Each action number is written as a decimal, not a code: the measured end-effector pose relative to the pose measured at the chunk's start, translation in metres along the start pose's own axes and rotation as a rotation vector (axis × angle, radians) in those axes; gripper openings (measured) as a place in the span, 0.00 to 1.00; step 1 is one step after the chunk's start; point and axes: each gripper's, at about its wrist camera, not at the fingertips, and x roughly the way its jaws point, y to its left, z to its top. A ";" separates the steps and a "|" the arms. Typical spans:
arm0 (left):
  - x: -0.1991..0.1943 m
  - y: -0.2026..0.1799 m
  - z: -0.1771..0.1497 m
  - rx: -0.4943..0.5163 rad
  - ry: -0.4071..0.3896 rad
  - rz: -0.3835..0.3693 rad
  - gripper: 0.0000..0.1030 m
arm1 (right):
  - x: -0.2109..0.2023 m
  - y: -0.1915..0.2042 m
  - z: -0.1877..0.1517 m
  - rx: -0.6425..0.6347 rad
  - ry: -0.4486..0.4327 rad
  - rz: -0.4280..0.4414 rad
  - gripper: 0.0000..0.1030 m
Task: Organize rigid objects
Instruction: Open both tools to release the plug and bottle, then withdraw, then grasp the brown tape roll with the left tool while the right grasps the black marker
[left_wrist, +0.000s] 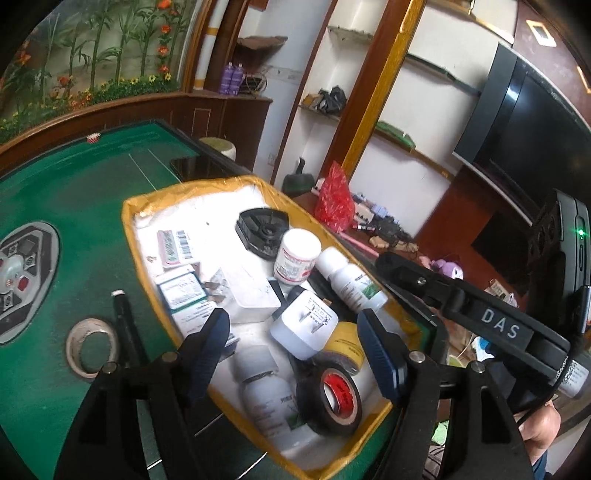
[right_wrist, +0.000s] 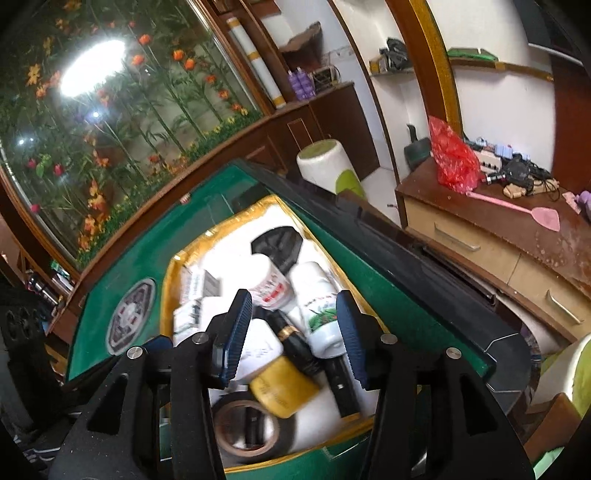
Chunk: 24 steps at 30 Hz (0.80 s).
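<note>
A white foam box with a yellow taped rim (left_wrist: 129, 210) stands on the green table. It holds white bottles (left_wrist: 295, 258), a white plug adapter (left_wrist: 303, 325), a black tape roll with a red core (left_wrist: 332, 395), a yellow roll (left_wrist: 345, 341), small medicine boxes (left_wrist: 181, 291) and a black round part (left_wrist: 262, 229). My left gripper (left_wrist: 293, 328) hovers open over the box with nothing between its fingers. My right gripper (right_wrist: 293, 325) is also open above the box (right_wrist: 173, 266), over a bottle with a green label (right_wrist: 319, 314) and a black and gold piece (right_wrist: 291, 336). Its pads press on nothing.
A beige tape roll (left_wrist: 92, 347) and a black marker (left_wrist: 123, 321) lie on the green felt left of the box. The table's centre panel (left_wrist: 22, 273) is further left. Beyond the table edge stand a stool (right_wrist: 325, 166) and a wooden cabinet (right_wrist: 480, 236) with a red bag (right_wrist: 454, 162).
</note>
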 end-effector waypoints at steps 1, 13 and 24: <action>-0.006 0.003 0.000 -0.005 -0.011 -0.002 0.70 | -0.004 0.004 0.000 -0.006 -0.006 0.004 0.46; -0.055 0.092 -0.001 -0.129 -0.052 0.139 0.72 | -0.013 0.070 -0.023 -0.150 0.030 0.088 0.46; -0.020 0.128 -0.015 -0.108 0.113 0.238 0.74 | -0.001 0.098 -0.059 -0.260 0.098 0.154 0.46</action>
